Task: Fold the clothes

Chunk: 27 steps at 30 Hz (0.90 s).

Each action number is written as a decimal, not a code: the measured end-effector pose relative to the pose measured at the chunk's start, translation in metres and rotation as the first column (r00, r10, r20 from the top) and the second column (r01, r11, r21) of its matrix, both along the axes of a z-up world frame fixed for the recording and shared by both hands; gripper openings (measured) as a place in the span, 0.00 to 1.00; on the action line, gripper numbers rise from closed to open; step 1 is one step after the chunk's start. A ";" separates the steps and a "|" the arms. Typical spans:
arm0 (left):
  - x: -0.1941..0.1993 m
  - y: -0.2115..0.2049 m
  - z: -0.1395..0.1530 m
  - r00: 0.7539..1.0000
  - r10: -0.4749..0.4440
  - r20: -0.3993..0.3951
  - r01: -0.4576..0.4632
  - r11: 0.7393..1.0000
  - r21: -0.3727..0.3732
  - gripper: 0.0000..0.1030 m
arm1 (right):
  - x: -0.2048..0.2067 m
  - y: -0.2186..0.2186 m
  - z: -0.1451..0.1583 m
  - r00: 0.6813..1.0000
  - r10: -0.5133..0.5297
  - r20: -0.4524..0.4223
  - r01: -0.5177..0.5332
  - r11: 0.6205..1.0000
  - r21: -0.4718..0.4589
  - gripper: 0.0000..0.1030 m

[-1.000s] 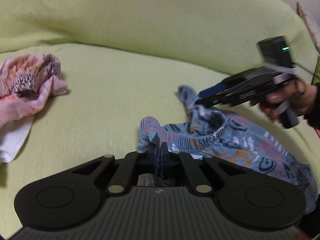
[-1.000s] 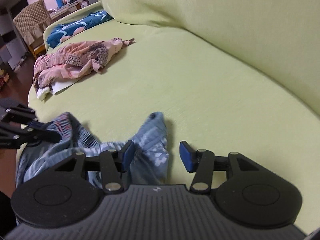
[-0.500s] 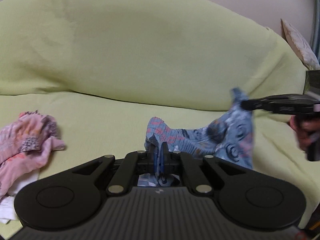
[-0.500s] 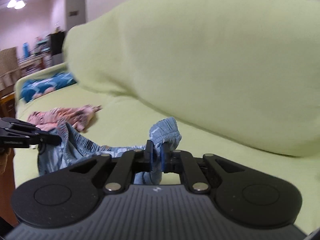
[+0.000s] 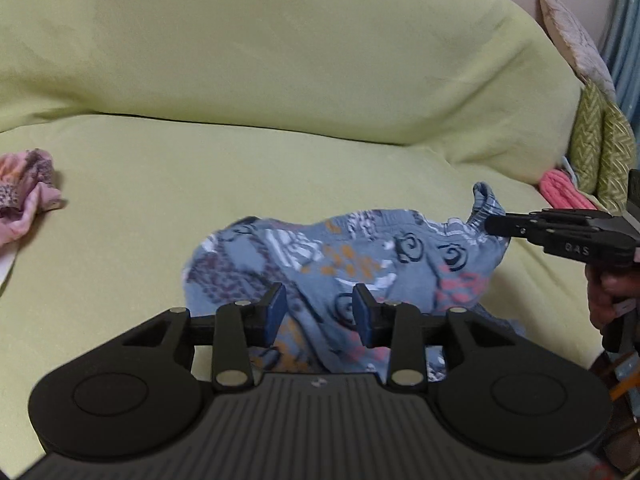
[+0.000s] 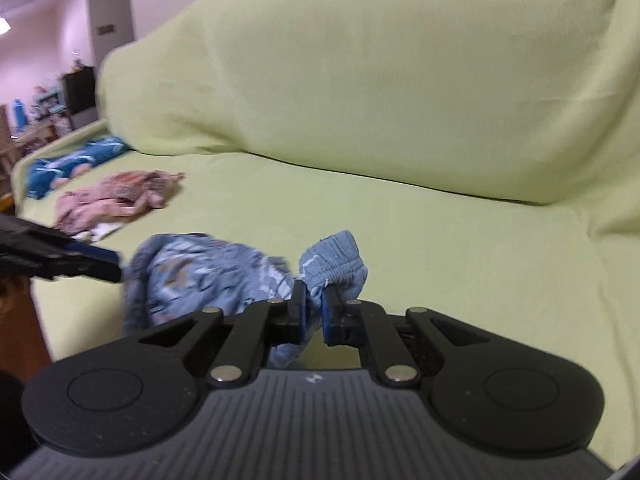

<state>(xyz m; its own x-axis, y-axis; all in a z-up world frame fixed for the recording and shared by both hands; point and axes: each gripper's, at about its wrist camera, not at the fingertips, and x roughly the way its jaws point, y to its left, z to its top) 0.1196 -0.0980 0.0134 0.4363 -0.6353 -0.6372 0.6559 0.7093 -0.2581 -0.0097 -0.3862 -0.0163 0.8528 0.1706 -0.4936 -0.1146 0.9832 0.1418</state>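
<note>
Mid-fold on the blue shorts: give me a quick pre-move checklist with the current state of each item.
1. Right gripper clamped on the blue patterned shorts at the elastic waistband: ok.
2. Left gripper holding the shorts: not ok. Its jaws have just been opening, and the pads stand apart with cloth between them but not pressed.
3. Shorts spread flat: not ok; they hang bunched from the right grip.
4. Green sofa seat bare beneath and behind the shorts: ok.
5. Pink garment apart from the shorts: ok.
6. Whether the lower hem touches the seat: cannot tell.
</note>
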 end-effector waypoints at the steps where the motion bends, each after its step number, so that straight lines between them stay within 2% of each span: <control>1: 0.000 -0.003 0.002 1.000 -0.020 0.002 0.020 1.000 0.004 0.41 | -0.006 0.004 0.000 1.000 0.026 0.007 -0.026 1.000 -0.002 0.06; 6: 0.004 -0.015 0.005 0.996 -0.091 0.005 0.091 0.996 -0.001 0.41 | -0.033 0.033 -0.003 0.977 0.213 -0.010 -0.213 0.977 0.017 0.04; 9: 0.008 -0.027 0.008 0.991 -0.132 -0.002 0.132 0.991 0.000 0.42 | -0.052 0.048 -0.007 0.945 0.322 -0.046 -0.324 0.946 -0.019 0.02; 12: 0.017 -0.045 0.006 0.984 -0.177 -0.033 0.178 0.984 0.020 0.43 | -0.066 0.060 -0.012 0.923 0.378 -0.075 -0.383 0.920 -0.082 0.01; 16: 0.024 -0.067 -0.001 0.976 -0.195 -0.092 0.199 0.979 0.040 0.43 | -0.076 0.069 -0.016 0.911 0.402 -0.098 -0.413 0.898 -0.156 0.00; 21: 0.038 -0.062 -0.004 0.967 -0.119 -0.227 0.111 0.993 -0.048 0.43 | -0.089 0.087 -0.017 0.892 0.438 -0.109 -0.451 0.848 -0.277 0.00; 23: 0.043 -0.060 -0.004 0.958 -0.090 -0.271 0.073 0.995 -0.075 0.43 | -0.087 0.095 -0.017 0.887 0.449 -0.108 -0.459 0.837 -0.298 0.00; 25: 0.047 -0.061 -0.005 0.956 -0.065 -0.285 0.046 0.996 -0.076 0.43 | -0.086 0.094 -0.013 0.893 0.443 -0.077 -0.446 0.853 -0.271 0.00; 27: 0.049 -0.067 -0.007 0.958 -0.052 -0.281 0.044 0.998 -0.034 0.43 | -0.082 0.083 -0.003 0.917 0.399 -0.012 -0.390 0.890 -0.234 0.03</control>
<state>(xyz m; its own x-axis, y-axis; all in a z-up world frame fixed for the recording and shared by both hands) 0.1681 -0.1650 0.0060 0.2100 -0.6697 -0.7123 0.5872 0.6689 -0.4558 -0.0922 -0.3030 -0.0189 0.7561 0.3835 -0.5302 -0.5005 0.8609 -0.0910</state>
